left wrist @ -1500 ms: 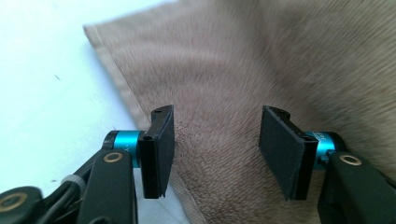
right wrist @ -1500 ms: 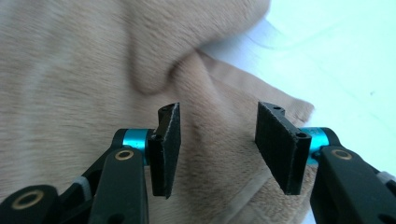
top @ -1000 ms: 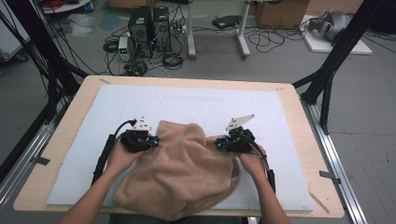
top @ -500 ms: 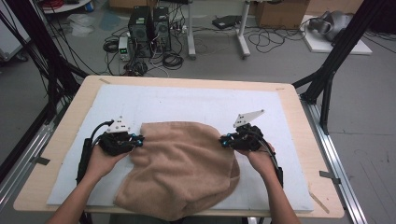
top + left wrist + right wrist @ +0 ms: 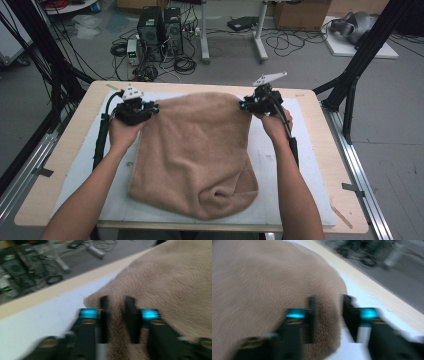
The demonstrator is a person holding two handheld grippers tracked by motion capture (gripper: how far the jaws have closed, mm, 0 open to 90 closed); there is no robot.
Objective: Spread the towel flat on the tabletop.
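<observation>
A tan towel (image 5: 195, 150) lies spread over the white mat (image 5: 300, 165), its near end still rumpled. My left gripper (image 5: 152, 107) is at the towel's far left corner, my right gripper (image 5: 243, 105) at its far right corner. Both pairs of jaws have just been opening. In the left gripper view the left gripper (image 5: 117, 315) stands open with the towel (image 5: 162, 277) corner loose in the gap. In the right gripper view the right gripper (image 5: 329, 315) is open too, with the towel (image 5: 262, 277) edge between the jaws and white mat showing beside one jaw.
The mat lies on a wooden table (image 5: 65, 165). Black frame struts (image 5: 350, 85) stand at both sides. On the floor beyond the far edge are computer towers (image 5: 160, 25), cables and a desk leg (image 5: 205, 45).
Both hands moved toward the far edge and apart, drawing the bunched towel out flat. Both grippers went from shut on the towel corners to open.
</observation>
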